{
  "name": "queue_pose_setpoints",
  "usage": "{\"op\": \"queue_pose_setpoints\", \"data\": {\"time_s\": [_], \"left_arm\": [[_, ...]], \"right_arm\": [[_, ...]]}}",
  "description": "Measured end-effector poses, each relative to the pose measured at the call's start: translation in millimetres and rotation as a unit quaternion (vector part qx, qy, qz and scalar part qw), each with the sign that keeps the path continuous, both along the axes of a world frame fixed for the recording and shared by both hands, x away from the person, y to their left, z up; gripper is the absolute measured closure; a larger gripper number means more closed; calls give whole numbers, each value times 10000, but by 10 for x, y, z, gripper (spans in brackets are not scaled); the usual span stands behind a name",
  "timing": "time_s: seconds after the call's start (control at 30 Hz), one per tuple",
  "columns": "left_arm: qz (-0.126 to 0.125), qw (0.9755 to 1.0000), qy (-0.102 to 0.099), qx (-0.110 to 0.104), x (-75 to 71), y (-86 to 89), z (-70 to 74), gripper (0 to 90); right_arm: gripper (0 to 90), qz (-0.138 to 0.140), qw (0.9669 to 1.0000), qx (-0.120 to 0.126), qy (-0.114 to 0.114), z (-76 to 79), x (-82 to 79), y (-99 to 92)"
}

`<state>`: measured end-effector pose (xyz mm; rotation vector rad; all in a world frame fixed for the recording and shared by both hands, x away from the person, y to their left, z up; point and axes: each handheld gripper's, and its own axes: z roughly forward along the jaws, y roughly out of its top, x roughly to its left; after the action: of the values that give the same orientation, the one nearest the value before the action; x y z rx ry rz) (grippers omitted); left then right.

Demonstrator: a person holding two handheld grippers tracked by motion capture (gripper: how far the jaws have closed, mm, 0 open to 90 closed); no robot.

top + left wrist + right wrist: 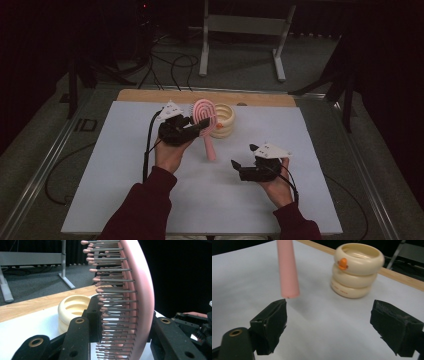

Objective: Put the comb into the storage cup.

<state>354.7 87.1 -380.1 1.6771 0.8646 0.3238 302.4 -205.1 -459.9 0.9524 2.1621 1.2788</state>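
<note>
The left claw (199, 125) is clamped on the head of a pink hairbrush (204, 114), held above the white surface (115, 165) with the head uppermost and the handle slanting down toward the person's right; in the left gripper view one pad presses the bristle side (112, 305) and the other the smooth pink back. The right claw (242, 159) stands apart with nothing between its pads, low over the surface and just beside the handle's free end (288, 272), which hangs near one pad in the right gripper view without touching it. A cream ringed holder (223, 119) bearing a small orange figure (342, 263) stands on the surface just behind the brush, near the wooden far edge (150, 96).
</note>
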Motion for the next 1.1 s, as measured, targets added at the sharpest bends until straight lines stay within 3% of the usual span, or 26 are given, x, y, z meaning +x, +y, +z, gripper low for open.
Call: {"op": "queue_pose_setpoints", "data": {"time_s": [0.13,0.37,0.6,0.8,1.1], "left_arm": [[-12,10000,-18,-18,30,13,26,642],[-31,10000,-40,-16,79,32,56,642],[-45,10000,-65,-5,112,39,71,642],[-62,10000,-73,-3,147,52,63,642],[-40,9999,-97,-66,178,96,68,642]], "right_arm": [[125,-135,9997,183,-6,-14,-14,-122],[117,-330,9990,263,-118,-32,-72,-272],[111,-382,9982,442,-129,-72,-113,-363],[110,-486,9978,451,-48,-144,-151,-423],[111,-551,9970,523,-119,-207,-213,-523]]}}
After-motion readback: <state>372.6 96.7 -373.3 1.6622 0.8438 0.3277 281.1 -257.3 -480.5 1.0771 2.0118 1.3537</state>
